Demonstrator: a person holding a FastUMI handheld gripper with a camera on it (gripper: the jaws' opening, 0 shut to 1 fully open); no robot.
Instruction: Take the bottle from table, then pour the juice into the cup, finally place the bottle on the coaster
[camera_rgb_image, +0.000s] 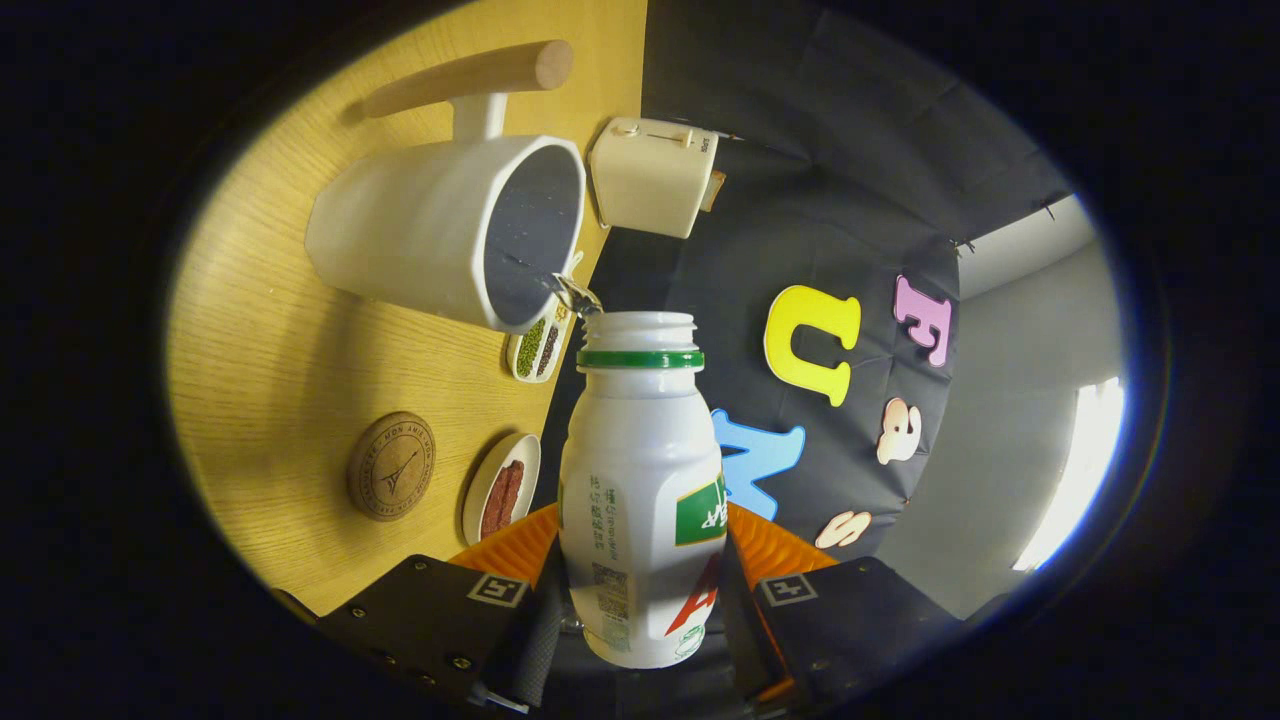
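Pouring was under way: the tongs (640, 600) were clamped on the bottle (640, 490), one finger pressing each side of its lower body, and the bottle was tipped so its open mouth sat right at the rim of the cup (450, 230). A thin stream of clear liquid bridged the mouth and the rim.

The likeliest mishap was spillage. The mouth met the cup only at the very edge, so a small drift away from it, or a steeper tilt that thickened the stream, would probably send juice onto the counter (270, 370) or into the small dishes (520, 410) nearby. The grip sat low on a smooth body, so the bottle could pivot or slip between the fingers as its weight shifted.

The bottle was white plastic, waisted below a green neck ring, cap off, with a green-and-red label. The cup was white, with a wooden handle. The round cork coaster (391, 466) lay on the counter, well apart from the cup.
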